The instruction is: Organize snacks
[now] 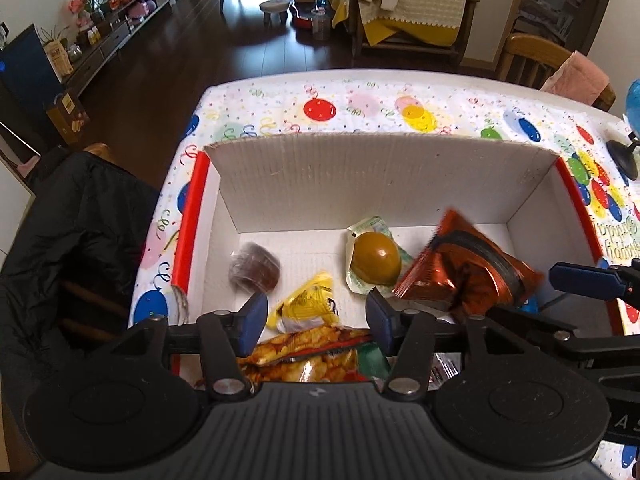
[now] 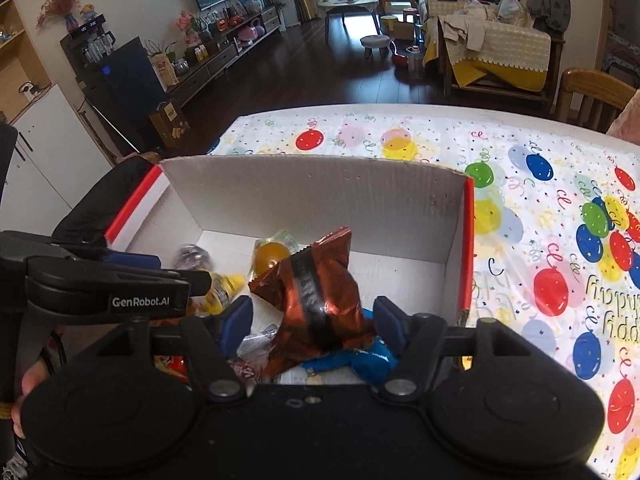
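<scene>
Both grippers over the snack box, fingers apart

The left gripper (image 1: 316,322) is open above a yellow packet (image 1: 306,306), gripping nothing. The right gripper (image 2: 314,326) is open too; the red foil bag (image 2: 318,300) sits loose between its fingers. The snacks lie in the box (image 1: 360,172) on the counter (image 2: 540,208).

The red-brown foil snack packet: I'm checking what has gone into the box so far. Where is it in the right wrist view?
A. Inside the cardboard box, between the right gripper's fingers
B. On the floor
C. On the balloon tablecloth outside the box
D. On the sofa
A: the red-brown foil snack packet stands within the walls of the cardboard box, between the spread fingers of the right gripper, which do not press it.
</scene>
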`<state>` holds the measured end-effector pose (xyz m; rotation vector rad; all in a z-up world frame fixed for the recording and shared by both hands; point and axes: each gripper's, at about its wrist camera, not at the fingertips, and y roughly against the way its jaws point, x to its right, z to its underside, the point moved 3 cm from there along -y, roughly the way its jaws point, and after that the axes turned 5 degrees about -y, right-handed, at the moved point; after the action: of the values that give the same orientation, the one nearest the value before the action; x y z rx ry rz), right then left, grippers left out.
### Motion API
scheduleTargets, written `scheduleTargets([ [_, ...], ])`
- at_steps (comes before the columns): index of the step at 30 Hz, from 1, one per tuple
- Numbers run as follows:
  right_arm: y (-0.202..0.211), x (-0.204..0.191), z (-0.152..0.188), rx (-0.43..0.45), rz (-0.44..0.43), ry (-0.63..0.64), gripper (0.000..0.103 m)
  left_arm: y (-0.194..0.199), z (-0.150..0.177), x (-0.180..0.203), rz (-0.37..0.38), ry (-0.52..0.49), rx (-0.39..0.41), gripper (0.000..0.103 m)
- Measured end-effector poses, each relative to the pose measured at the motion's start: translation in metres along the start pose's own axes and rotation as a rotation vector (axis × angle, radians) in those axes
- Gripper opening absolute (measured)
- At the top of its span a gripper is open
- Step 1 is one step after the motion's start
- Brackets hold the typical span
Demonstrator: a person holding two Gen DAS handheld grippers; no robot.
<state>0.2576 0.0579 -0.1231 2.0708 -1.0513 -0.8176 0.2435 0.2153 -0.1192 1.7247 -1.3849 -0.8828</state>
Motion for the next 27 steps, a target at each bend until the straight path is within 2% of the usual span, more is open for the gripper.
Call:
scheduleTargets([
  [9,0.044,-0.002,0.008,0.083,-0.004,0.010,0.084,0.041,0.009,0.004,0.004,0.002,0.056,0.054],
  [14,0.071,-0.003,0.014,0.146,-0.010,0.013,0.086,0.069,0.017,0.006,0.011,0.014,0.098,0.063],
  [15,0.077,-0.002,0.016,0.159,-0.014,0.012,0.089,0.075,0.019,0.008,0.010,0.014,0.109,0.063],
  [17,0.088,-0.002,0.019,0.184,-0.025,0.008,0.101,0.086,0.022,0.009,0.010,0.012,0.129,0.064],
  [18,0.092,-0.002,0.020,0.197,-0.031,0.007,0.103,0.091,0.024,0.010,0.014,0.012,0.138,0.064],
  [21,0.107,-0.003,0.024,0.232,-0.045,0.003,0.103,0.105,0.030,0.013,0.022,0.017,0.163,0.067],
  [23,0.117,-0.003,0.027,0.255,-0.055,-0.007,0.103,0.114,0.033,0.015,0.023,0.020,0.176,0.075],
  [27,0.132,-0.001,0.034,0.295,-0.070,-0.024,0.103,0.131,0.043,0.020,0.038,0.026,0.204,0.078],
])
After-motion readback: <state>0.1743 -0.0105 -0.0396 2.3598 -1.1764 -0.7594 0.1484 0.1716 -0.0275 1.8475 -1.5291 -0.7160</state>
